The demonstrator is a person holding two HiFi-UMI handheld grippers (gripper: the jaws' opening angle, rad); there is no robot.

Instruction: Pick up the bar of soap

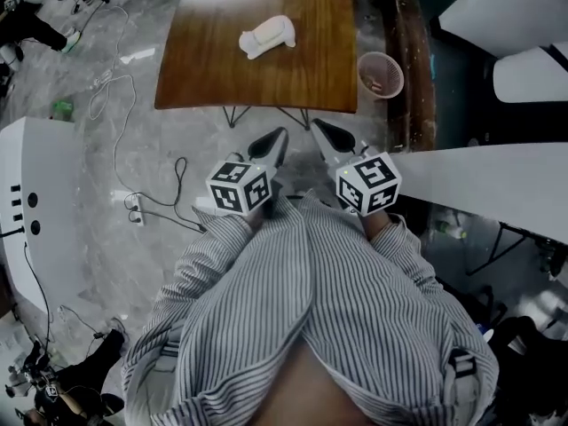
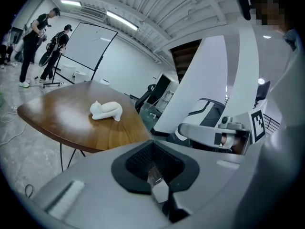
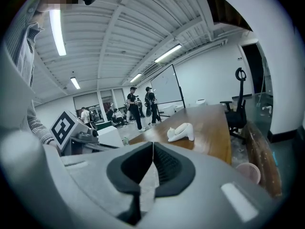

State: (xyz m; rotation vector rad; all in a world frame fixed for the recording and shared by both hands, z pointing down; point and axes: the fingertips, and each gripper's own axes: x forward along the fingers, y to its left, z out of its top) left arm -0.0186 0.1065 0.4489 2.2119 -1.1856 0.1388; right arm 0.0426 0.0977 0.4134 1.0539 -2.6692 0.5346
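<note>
while l gripper (image 1: 280,134) & r gripper (image 1: 318,126) are closed, white soap (image 1: 267,36) on wood table (image 1: 209,74), well apart

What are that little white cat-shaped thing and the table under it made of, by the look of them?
White cat-shaped thing: matt, smooth, rounded, uniformly white; likely moulded soap, though plaster or ceramic would look alike.
Table: brown wood or wood veneer, grain streaks visible, semi-gloss finish showing soft reflections.

White cat-shaped bar of soap (image 1: 267,36), lying on wooden table (image 1: 213,69)
</note>
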